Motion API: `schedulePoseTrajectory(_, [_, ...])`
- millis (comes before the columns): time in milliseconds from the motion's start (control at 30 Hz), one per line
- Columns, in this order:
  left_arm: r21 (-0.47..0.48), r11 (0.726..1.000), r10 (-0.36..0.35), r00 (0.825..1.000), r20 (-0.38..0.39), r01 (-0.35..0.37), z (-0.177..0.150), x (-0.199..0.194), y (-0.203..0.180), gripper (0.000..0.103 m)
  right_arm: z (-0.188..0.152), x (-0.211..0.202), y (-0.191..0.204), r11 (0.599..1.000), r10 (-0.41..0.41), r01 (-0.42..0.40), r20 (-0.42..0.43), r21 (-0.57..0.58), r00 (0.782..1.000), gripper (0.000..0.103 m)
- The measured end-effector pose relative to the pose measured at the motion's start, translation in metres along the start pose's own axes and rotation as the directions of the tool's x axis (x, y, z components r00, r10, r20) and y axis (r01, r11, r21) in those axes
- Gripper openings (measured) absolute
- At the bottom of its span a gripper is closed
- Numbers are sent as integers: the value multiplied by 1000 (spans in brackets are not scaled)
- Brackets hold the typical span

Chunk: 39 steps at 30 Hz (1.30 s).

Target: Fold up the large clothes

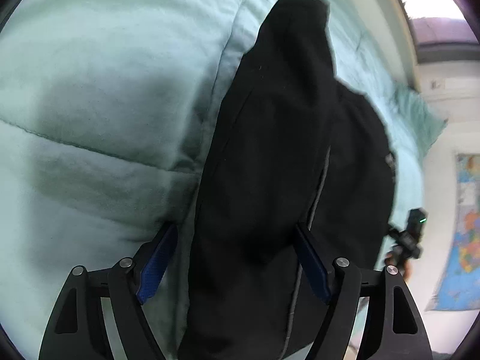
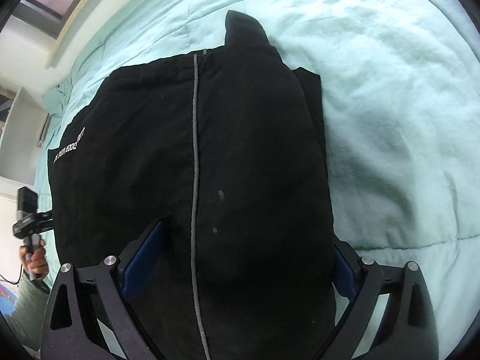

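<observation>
A black garment [image 2: 240,156], with a grey stripe [image 2: 195,150] running down it and small white lettering [image 2: 70,147] at its left edge, lies on the pale green quilt [image 2: 390,90] of a bed. It fills the middle of both views. In the right wrist view it looks partly folded already: a narrower layer sits on top toward the right, tapering to a point near the upper middle of the frame.

The right gripper [image 2: 240,258] has its fingers [image 2: 141,267] spread wide, one on each side of the near end of the cloth, which bulges up between them. Nothing is pinched; this looks like a straddle, either just before a grasp or just after letting go.

The left gripper [image 1: 237,258] is likewise spread apart around a raised fold of the garment in the lower middle of its frame, its left finger [image 1: 156,267] over the quilt.

Both tools sit at the same end, probably so that the edge can be lifted evenly for the next fold.
</observation>
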<state>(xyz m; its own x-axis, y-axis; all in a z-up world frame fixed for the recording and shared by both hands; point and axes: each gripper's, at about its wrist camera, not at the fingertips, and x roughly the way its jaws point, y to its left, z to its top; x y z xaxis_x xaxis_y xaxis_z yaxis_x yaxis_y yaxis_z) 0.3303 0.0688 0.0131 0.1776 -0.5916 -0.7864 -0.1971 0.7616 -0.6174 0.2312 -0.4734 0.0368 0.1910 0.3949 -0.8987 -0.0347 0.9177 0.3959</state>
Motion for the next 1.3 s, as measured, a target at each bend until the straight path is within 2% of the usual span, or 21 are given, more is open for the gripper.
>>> schedulePoseTrajectory(67, [37,998,-42,999,-12,43,-1,-2,-4,79,1,3,0,1000,9,-9,-17,-25,1000,99])
schedulePoseTrajectory(200, [79,986,-137,981,-135,149,2,29,-10,79,3,16,-6,998,63,-64,-41,-23,997,102])
schedulePoseTrajectory(300, [66,980,-178,976,-125,187,9,51,-14,79,7,29,-18,986,161,-160,-20,34,987,103])
schedulePoseTrajectory(367, [22,971,-234,969,-86,236,14,54,-13,78,10,40,-30,969,228,-228,6,100,974,102])
schedulePoseTrajectory(400, [4,969,-245,968,-60,246,15,51,-13,69,11,40,-33,962,245,-246,23,119,969,98])
schedulePoseTrajectory(433, [19,969,-246,969,-38,246,12,46,-15,53,11,37,-34,959,250,-252,36,126,968,93])
schedulePoseTrajectory(467, [46,971,-234,972,-19,234,9,40,-19,45,9,35,-35,959,250,-254,47,127,967,89])
schedulePoseTrajectory(500, [82,973,-216,976,3,215,4,33,-25,36,3,29,-34,961,244,-249,61,119,968,79])
schedulePoseTrajectory(533, [107,975,-201,979,26,197,-3,24,-33,32,-2,19,-32,964,238,-246,81,105,968,64])
schedulePoseTrajectory(567, [121,975,-193,980,39,187,-8,19,-39,31,-6,11,-30,964,237,-246,99,97,967,58])
schedulePoseTrajectory(600, [141,975,-183,982,55,174,-13,13,-46,30,-11,3,-27,965,237,-248,111,91,965,45])
schedulePoseTrajectory(633, [167,973,-174,982,73,160,-20,4,-57,29,-16,-6,-21,967,230,-241,126,80,965,38])
schedulePoseTrajectory(700, [206,963,-197,975,100,173,-35,-14,-77,28,-26,-19,-9,972,218,-228,144,54,965,34])
schedulePoseTrajectory(833, [282,939,-240,962,129,197,-70,-53,-111,28,-55,-57,21,972,231,-236,188,2,954,31])
schedulePoseTrajectory(967, [343,919,-262,950,167,193,-120,-105,-131,28,-75,-70,43,972,233,-224,208,-65,950,30])
schedulePoseTrajectory(1167, [334,915,-302,932,201,224,-189,-162,-109,29,-109,-101,46,972,224,-203,212,-117,951,30])
schedulePoseTrajectory(1300, [275,931,-295,937,184,239,-230,-166,-82,29,-128,-128,57,978,189,-169,179,-119,966,30])
